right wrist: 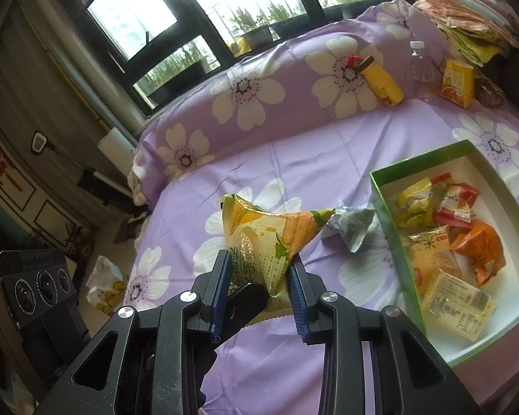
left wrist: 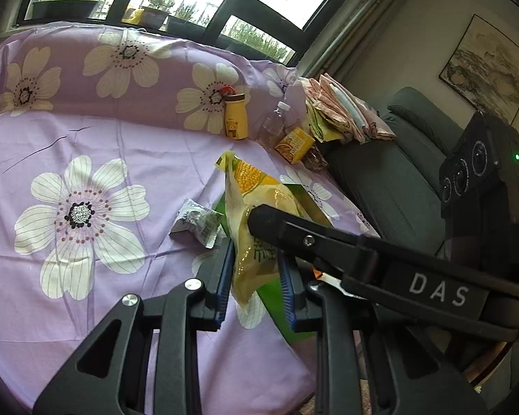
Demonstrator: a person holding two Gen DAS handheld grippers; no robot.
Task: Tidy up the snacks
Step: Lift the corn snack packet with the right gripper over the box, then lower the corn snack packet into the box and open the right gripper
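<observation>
Both grippers, left (left wrist: 256, 269) and right (right wrist: 259, 276), clamped on one yellow corn snack bag (right wrist: 263, 231), fingers pinched nearly together, bag lifted above the purple bedsheet (right wrist: 294, 159), beside the green box (right wrist: 391, 228) of snacks.

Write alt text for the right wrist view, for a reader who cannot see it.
The right gripper is shut on a yellow corn snack bag, held above a purple flowered cloth; the left gripper's finger pinches the same bag from the left. A green box holding several wrapped snacks sits at right, with a small white packet beside it.
</observation>
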